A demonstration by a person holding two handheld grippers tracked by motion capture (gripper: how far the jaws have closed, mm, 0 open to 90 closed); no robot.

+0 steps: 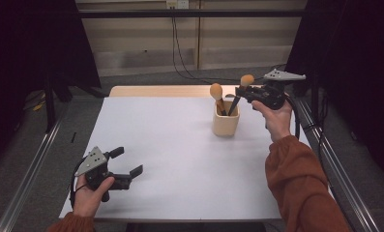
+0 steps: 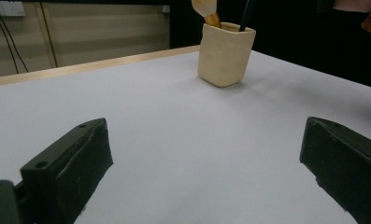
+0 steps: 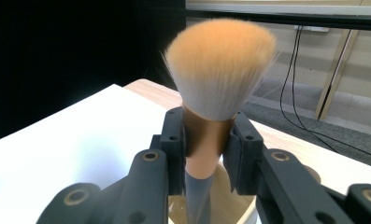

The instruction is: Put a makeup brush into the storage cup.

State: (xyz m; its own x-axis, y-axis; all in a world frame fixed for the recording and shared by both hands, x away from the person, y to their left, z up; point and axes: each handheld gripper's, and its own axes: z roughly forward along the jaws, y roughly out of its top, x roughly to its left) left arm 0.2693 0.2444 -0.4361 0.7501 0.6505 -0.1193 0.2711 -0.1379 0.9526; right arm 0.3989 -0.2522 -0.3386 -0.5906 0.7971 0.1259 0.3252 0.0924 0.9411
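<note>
Right gripper (image 3: 205,140) clamps brush (image 3: 220,70) at its ferrule over cup (image 1: 226,123) near table's (image 1: 180,159) far-right edge; lower straight, handle first; left gripper (image 1: 126,164) idle, jaws open.

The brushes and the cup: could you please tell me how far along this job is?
Done: one brush stands in the cup. In hand: the right gripper is shut on the second brush, its handle already inside the cup. Left: letting it go. The left gripper rests open on the table.
</note>
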